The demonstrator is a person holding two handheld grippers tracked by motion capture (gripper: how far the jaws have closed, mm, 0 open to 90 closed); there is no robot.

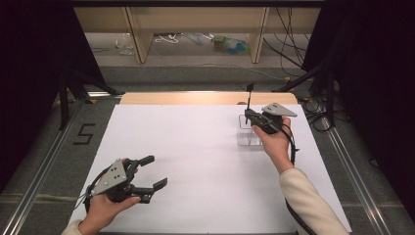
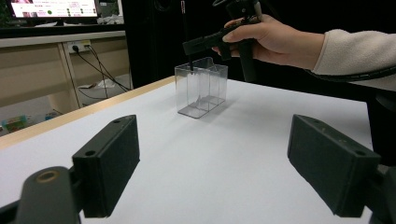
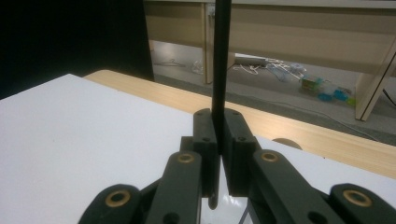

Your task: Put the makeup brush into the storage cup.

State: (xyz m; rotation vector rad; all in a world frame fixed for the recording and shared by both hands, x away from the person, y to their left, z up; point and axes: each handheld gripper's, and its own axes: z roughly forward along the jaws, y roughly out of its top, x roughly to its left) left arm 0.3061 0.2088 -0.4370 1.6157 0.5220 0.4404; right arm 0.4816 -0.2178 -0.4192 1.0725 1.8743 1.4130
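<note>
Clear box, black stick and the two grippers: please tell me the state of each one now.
Clear box: upright on the white table, open top, two compartments.
Black stick: upright, lower end inside the box.
Right gripper: shut on the stick, above the box.
Left gripper: open, holds nothing.

A lab: black curtains (image 1: 29,58), floor cables (image 1: 288,44), monitor (image 2: 53,8).

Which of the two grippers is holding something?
The right gripper, clamped on a thin black stick above the clear container; the left gripper is open and empty.
</note>
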